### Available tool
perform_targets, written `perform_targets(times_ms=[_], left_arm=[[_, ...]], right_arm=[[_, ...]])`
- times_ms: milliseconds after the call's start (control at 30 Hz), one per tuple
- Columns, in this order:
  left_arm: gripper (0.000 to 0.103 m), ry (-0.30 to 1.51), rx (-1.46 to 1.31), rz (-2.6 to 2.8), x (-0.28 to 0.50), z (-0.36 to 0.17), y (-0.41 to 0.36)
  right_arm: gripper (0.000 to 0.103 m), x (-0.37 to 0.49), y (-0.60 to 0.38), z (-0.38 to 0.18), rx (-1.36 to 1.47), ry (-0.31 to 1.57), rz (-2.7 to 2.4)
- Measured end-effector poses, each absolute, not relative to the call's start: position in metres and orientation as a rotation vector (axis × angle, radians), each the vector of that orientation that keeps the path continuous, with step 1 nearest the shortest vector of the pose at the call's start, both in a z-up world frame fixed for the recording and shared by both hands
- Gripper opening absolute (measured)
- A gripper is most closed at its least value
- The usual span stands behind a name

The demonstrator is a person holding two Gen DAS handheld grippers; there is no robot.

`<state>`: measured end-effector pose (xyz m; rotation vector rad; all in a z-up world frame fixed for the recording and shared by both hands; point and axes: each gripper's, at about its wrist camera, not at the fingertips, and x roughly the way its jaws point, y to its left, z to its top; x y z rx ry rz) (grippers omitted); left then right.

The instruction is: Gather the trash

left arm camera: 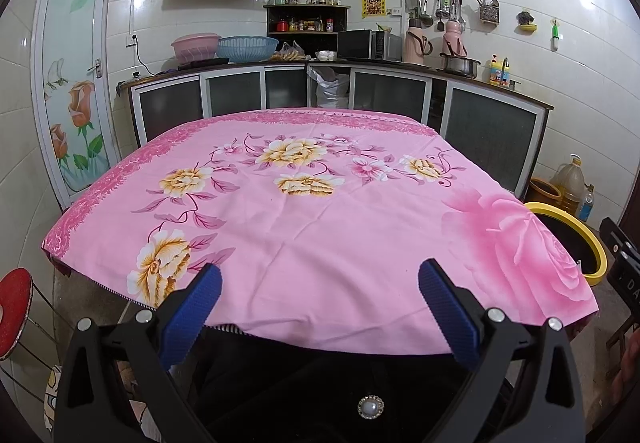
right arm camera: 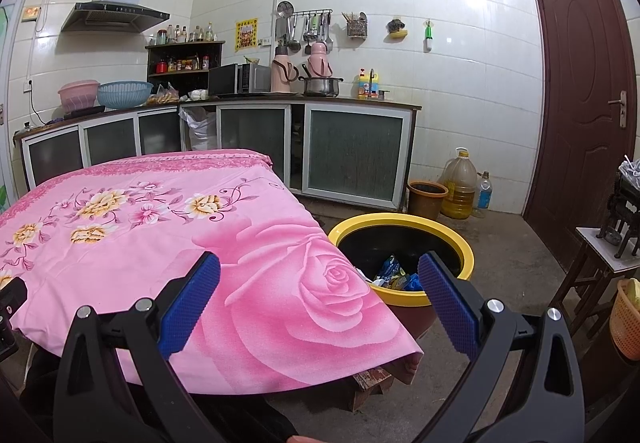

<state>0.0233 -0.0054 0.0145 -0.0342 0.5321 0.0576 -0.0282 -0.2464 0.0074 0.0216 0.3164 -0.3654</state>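
Partly hidden by tablecloth (right arm camera: pixel 240 243): bin (right arm camera: pixel 460 243), wrappers (right arm camera: pixel 394 275) apparently inside

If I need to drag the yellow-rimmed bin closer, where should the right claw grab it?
Grip the yellow rim of the round dark bin on its right side, coming from above with one finger inside and one outside. The rim is a thick rolled lip, and the pink floral tablecloth overhangs its left edge. The right claw is open already.
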Motion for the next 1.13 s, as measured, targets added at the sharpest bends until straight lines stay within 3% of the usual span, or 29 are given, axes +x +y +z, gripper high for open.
perform_targets(times_ms=[1133], left_arm=[[0.095, 0.551, -0.037, 0.033, 0.0286, 0.008, -0.0049]], right_arm=[[0.095, -0.0279, -0.2497, 0.0063, 0.025, 0.322, -0.364]])
